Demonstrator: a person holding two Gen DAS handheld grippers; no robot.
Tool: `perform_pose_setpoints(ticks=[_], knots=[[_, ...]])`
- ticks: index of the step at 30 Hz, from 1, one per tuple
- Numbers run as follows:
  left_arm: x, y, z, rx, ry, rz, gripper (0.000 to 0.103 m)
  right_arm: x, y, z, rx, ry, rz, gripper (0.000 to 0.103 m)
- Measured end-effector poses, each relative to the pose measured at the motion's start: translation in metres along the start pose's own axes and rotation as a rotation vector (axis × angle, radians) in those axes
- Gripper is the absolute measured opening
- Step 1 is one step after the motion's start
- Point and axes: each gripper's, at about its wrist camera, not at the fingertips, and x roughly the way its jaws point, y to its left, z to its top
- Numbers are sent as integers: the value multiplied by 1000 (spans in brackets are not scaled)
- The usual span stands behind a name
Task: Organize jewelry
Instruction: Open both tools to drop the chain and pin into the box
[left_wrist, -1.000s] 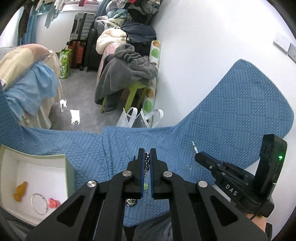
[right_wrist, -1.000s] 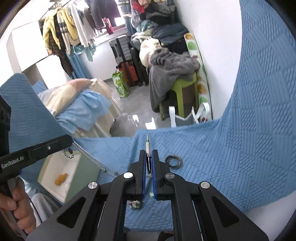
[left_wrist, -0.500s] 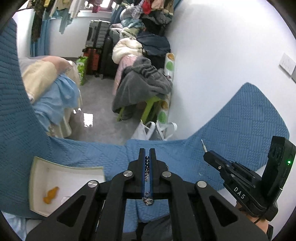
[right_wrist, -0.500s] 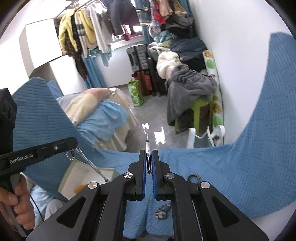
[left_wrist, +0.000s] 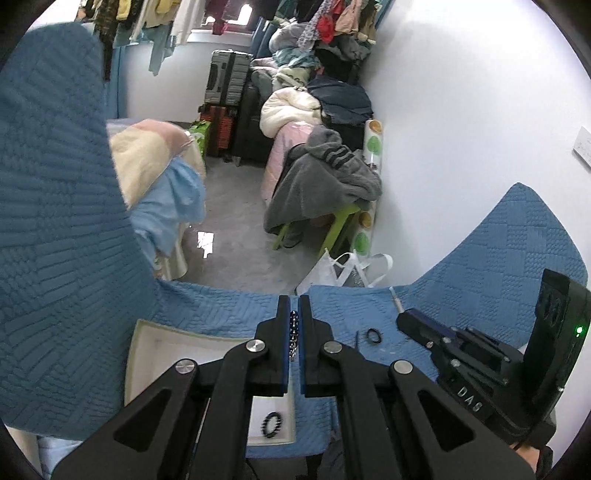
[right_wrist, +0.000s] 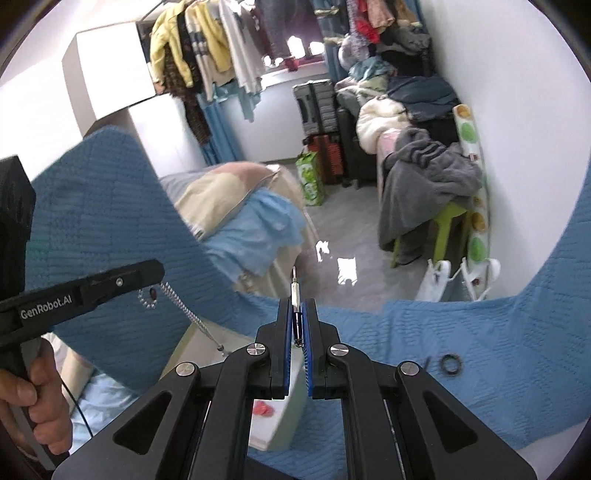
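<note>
The left gripper (left_wrist: 294, 325) is clamped on a beaded silver necklace (right_wrist: 180, 301) that dangles over the shallow white cardboard tray (left_wrist: 147, 341). The right gripper (right_wrist: 299, 325) pinches a slim metal-tipped pin (right_wrist: 295, 295). Judging by this, sorting is midway: a dark bead bracelet (left_wrist: 272, 424) lies in the tray, while a dark ring (right_wrist: 451, 363) waits on the blue quilted cloth (right_wrist: 480, 350) near its front edge.

Daylight from the window (right_wrist: 295, 48) at the far end fills my room evenly and brightly, blowing out slightly at the panes. It glares in white patches off the grey floor (right_wrist: 345, 271). My fisheye views bend the blue quilted cloth (left_wrist: 66, 221) steeply toward dark, vignetted corners. Shadows stay soft; the hanging clothes (right_wrist: 207, 48) look slightly smeared.
</note>
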Motion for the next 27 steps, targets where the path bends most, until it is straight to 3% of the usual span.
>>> perform_pose_setpoints(ticks=[10, 19, 27], knots=[[39, 62, -49, -35, 124, 108, 3, 73, 44, -52, -46, 165, 21, 4], [79, 101, -97, -110, 238, 111, 3, 130, 52, -110, -57, 321, 11, 4], [88, 113, -119, -139, 276, 120, 3, 143, 53, -132, -61, 374, 13, 4]])
